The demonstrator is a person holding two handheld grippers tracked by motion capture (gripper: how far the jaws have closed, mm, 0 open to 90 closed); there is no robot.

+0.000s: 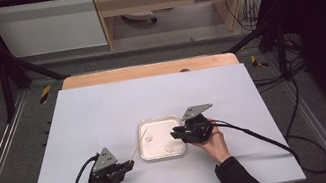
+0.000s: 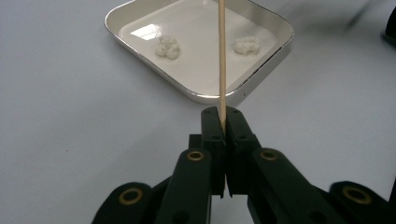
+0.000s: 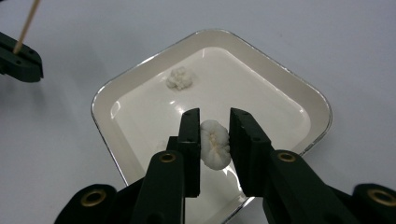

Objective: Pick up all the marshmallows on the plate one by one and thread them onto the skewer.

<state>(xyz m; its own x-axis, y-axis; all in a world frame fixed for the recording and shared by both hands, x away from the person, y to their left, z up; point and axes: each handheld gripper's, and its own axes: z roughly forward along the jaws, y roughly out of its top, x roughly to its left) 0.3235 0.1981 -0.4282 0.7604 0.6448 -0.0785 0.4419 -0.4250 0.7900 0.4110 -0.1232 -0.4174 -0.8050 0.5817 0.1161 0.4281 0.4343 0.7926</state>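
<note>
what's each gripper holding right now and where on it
The left gripper clamps a thin wooden skewer at its lower end. The right gripper has a white puffy piece between its jaws over the tray, around its middle; full contact cannot be told.

White puff (image 3: 215, 143) — thin skewer (image 2: 222, 60) upright.

I see a white table (image 1: 103, 112) with a wooden strip along its far edge. One square white tray (image 1: 144, 125) lies directly on it, near the front.
</note>
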